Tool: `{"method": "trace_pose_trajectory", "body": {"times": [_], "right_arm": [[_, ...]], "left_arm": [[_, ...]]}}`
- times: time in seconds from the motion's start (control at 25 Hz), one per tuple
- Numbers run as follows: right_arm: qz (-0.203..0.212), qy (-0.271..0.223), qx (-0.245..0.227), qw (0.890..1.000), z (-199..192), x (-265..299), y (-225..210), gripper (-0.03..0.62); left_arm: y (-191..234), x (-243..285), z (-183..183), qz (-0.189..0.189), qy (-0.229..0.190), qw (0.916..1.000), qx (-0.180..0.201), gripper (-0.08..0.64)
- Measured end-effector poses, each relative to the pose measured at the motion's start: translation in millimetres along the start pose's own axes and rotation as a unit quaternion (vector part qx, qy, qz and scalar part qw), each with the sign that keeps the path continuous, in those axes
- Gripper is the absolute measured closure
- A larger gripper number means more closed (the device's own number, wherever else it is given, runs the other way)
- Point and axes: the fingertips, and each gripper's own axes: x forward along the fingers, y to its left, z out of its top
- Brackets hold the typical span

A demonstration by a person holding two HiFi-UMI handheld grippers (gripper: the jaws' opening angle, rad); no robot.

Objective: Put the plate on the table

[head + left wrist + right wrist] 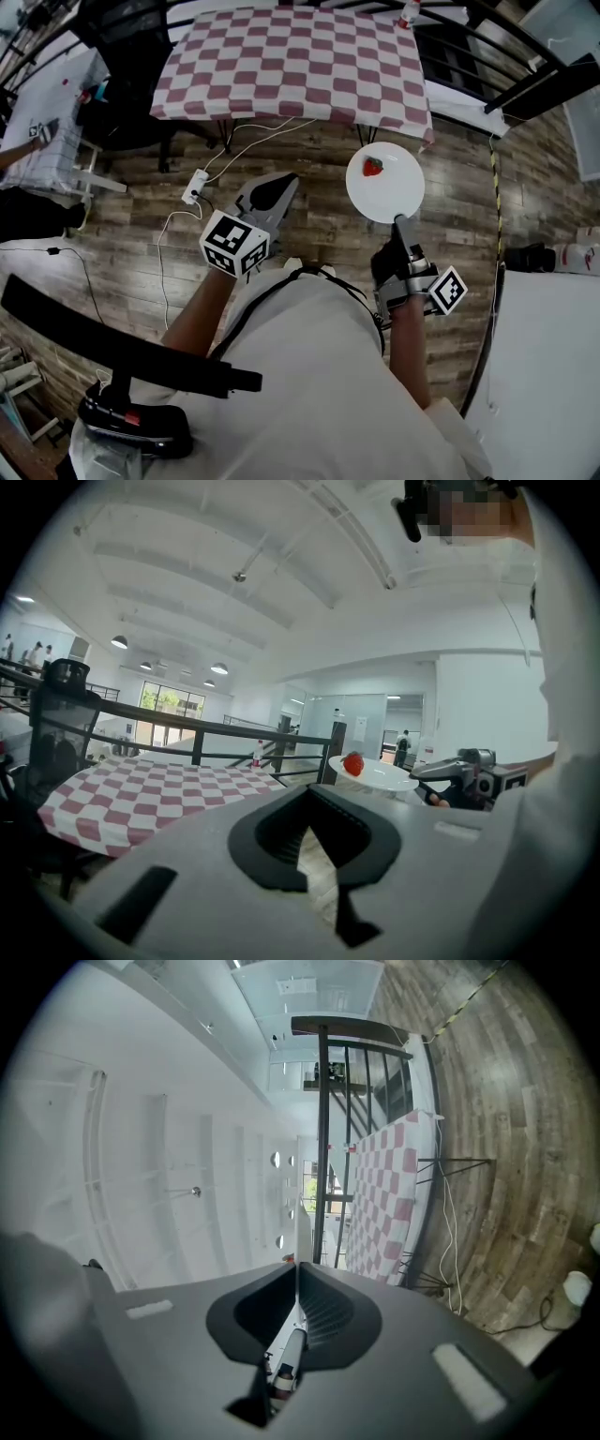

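Observation:
A round white plate (389, 187) with a red strawberry (373, 167) on it hangs above the wooden floor, just short of the table with the red-and-white checked cloth (300, 56). My right gripper (402, 223) is shut on the plate's near rim. In the right gripper view the plate (297, 1232) shows edge-on as a thin white line between the jaws of the right gripper (296, 1274). My left gripper (279, 187) is shut and empty, to the plate's left. From the left gripper (309, 799) I see the plate (380, 772), level, and the strawberry (353, 763).
A black chair (122, 103) stands left of the table. A power strip with white cables (195, 186) lies on the floor below the cloth. A bottle (408, 11) stands at the table's far right corner. A black railing (506, 66) runs at the right, above a white surface (553, 375).

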Motion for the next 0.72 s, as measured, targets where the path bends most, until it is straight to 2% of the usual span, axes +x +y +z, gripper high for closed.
{"method": "trace_pose_trajectory", "body": {"times": [0.44, 0.72], "right_arm": [[0.000, -0.016, -0.008, 1.000, -14, 8, 2, 0.574], [0.000, -0.023, -0.007, 1.000, -6, 4, 1, 0.574]], "left_arm": [[21, -14, -11, -0.008, 0.007, 0.9999, -0.007, 0.555], [18, -10, -15, -0.009, 0.012, 0.9999, -0.008, 0.555]]}}
